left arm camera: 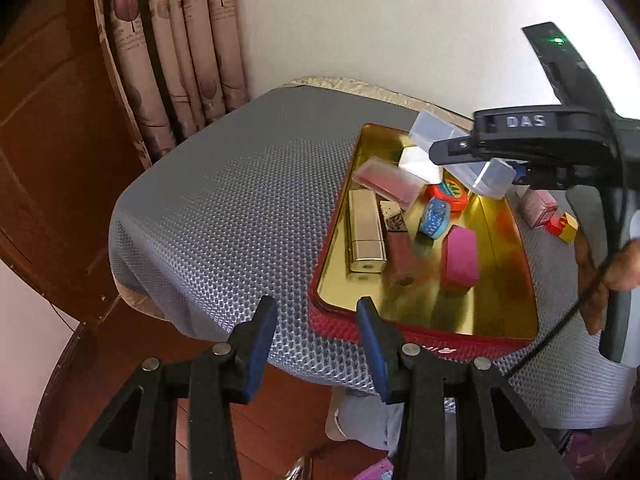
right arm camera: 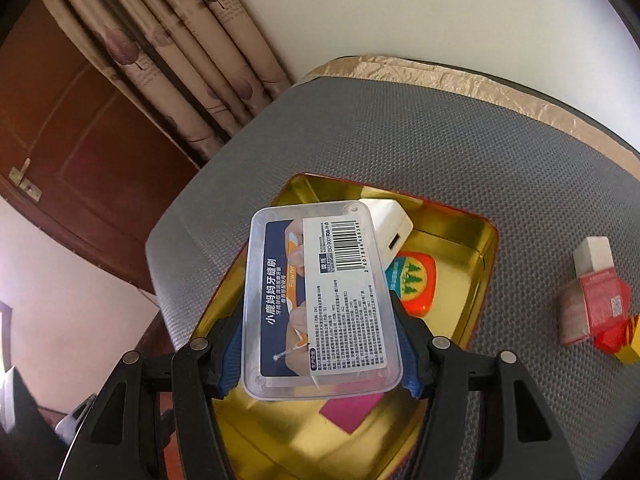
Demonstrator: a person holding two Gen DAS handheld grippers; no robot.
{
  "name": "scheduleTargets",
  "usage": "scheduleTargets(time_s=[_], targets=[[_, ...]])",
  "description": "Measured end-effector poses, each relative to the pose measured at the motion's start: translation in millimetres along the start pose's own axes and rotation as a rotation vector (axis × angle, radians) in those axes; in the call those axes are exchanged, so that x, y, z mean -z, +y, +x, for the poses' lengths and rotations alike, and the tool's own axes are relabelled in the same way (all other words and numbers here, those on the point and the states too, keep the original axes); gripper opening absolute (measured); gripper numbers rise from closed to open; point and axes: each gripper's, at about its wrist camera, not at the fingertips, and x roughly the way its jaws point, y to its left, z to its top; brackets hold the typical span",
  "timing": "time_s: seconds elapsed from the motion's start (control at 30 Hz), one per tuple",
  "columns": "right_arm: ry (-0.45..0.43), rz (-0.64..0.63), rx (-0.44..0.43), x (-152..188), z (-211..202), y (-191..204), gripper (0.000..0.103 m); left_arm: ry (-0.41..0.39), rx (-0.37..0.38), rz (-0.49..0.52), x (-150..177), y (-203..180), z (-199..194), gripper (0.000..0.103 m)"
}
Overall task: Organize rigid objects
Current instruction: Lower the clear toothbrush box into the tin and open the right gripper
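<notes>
several small boxes (left arm camera: 459, 258) lie in the gold tin (left arm camera: 516, 280).

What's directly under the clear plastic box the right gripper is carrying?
The clear plastic box, clamped by the right gripper, hangs over the gold tin. Showing beneath it: a white charger, an orange container, a magenta block. The box hides the tin floor straight below.

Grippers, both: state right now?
Left gripper: open, nothing between its fingers.
Right gripper: shut on the clear plastic box, over the gold tin.
</notes>
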Motion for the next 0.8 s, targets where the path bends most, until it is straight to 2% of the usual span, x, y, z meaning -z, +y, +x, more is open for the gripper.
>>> scheduleTargets(time_s=[0.43,0.57,0.63,0.8], targets=[[0.029,-0.042,0.072,-7,33,21,0.059,-0.001,-0.02,0.007,0,-1,-1,0.042],[0.028,-0.029,0.066,-5,34,20,0.06,-0.002,-0.026,0.011,0,-3,-1,0.042],[0.024,-0.016,0.047,-5,31,18,0.065,-0.002,-0.027,0.011,0,-3,-1,0.042],[-0.027,-0.01,0.046,-1,12,16,0.066,-0.004,-0.036,0.021,0,-4,-2,0.043]])
